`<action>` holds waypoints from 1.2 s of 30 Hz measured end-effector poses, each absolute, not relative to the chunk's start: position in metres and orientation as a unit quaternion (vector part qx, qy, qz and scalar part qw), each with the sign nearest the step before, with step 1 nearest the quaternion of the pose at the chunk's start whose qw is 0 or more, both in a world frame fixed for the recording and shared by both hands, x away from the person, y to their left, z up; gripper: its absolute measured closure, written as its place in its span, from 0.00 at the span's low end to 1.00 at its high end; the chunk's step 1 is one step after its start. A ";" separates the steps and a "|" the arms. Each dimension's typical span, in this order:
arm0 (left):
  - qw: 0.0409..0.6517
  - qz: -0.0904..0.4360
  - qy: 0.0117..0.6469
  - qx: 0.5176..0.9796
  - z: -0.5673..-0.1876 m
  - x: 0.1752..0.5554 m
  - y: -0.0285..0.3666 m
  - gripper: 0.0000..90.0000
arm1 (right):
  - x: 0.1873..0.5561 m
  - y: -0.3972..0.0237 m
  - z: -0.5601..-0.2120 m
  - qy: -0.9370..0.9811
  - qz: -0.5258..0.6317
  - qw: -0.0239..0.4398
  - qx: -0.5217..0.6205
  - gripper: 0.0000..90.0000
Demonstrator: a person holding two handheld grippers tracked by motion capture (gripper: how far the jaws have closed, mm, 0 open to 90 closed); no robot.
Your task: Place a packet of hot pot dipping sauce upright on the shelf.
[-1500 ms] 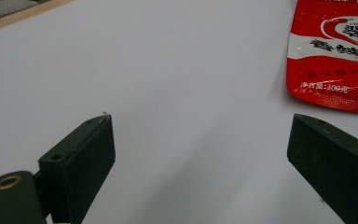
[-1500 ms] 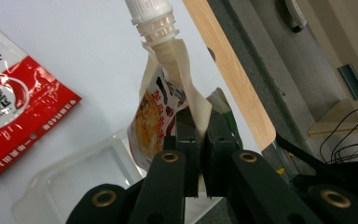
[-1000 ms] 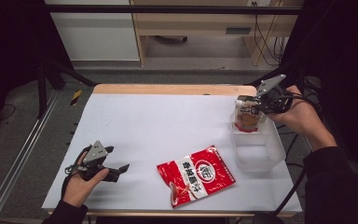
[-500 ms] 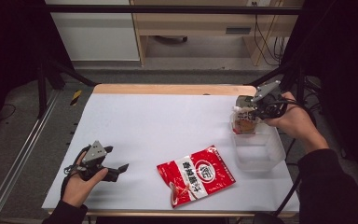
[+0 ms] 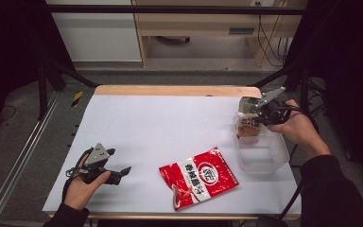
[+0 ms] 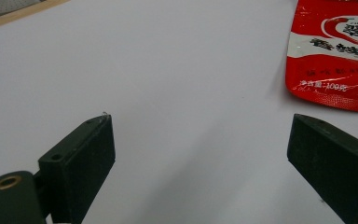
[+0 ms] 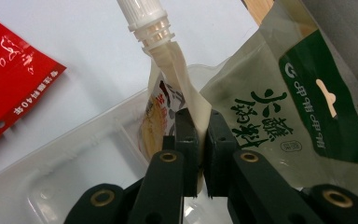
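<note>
1. Since the earlier frames, my right tongs have carried the spouted pouch down and toward me, from above the far end of the clear plastic tub to hang inside that end; my left tongs have stayed put on the white table
2. Right tongs: clamped together on the pouch's upper edge just below its white screw spout; a second, green-printed packet leans against the tongs' outer side
3. Left tongs: jaws wide apart, holding nothing, resting low over the table with the red snack bag ahead of them and well apart
4. Progress, as I judge it: the pouch is at the tub but not yet released; the red bag lies untouched outside the tub, so at least that item is left
5. Hard to make out: whether the pouch bottom touches the tub floor; whether the green packet stands in the tub or is held with the pouch; its lower part is cut off behind my tongs
</note>
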State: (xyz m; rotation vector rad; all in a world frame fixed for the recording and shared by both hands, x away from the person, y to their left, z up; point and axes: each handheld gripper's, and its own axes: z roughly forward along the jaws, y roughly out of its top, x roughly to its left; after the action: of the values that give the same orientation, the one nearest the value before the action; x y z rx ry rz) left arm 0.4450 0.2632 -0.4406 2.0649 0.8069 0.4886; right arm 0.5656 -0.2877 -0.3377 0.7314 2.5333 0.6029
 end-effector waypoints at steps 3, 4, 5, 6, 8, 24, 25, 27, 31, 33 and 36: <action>0.420 0.194 0.322 0.826 -0.441 0.446 0.264 0.08 | 0.566 -0.290 -0.338 0.915 0.217 0.213 0.265 0.95; 0.420 0.194 0.322 0.826 -0.441 0.446 0.264 0.08 | 0.565 -0.290 -0.338 0.914 0.218 0.211 0.268 0.95; 0.420 0.194 0.323 0.826 -0.441 0.446 0.264 0.08 | 0.565 -0.290 -0.338 0.914 0.218 0.211 0.269 0.95; 0.420 0.194 0.323 0.826 -0.441 0.446 0.264 0.09 | 0.565 -0.291 -0.338 0.914 0.219 0.211 0.271 0.94; 0.420 0.194 0.324 0.825 -0.441 0.446 0.264 0.08 | 0.566 -0.291 -0.338 0.913 0.217 0.211 0.272 0.94; 0.412 0.196 0.324 0.829 -0.442 0.446 0.264 0.09 | 0.550 -0.287 -0.325 0.903 0.217 0.228 0.293 0.46; 0.412 0.196 0.324 0.828 -0.442 0.446 0.264 0.09 | 0.547 -0.285 -0.321 0.901 0.219 0.234 0.293 0.41; 0.413 0.196 0.324 0.828 -0.442 0.446 0.264 0.09 | 0.543 -0.282 -0.314 0.893 0.233 0.242 0.298 0.32; 0.413 0.200 0.323 0.828 -0.442 0.444 0.263 0.09 | 0.531 -0.272 -0.300 0.882 0.252 0.261 0.301 0.24; 0.412 0.201 0.324 0.828 -0.442 0.444 0.262 0.09 | 0.524 -0.266 -0.295 0.876 0.261 0.271 0.302 0.22; 0.412 0.199 0.322 0.829 -0.442 0.443 0.262 0.09 | 0.514 -0.258 -0.290 0.871 0.268 0.283 0.299 0.19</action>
State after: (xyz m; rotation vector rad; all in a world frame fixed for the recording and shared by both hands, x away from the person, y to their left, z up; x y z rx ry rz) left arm 0.4434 0.2616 -0.4424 2.0843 0.8106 0.5015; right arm 0.5137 -0.2582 -0.2902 0.8002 2.3320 0.7186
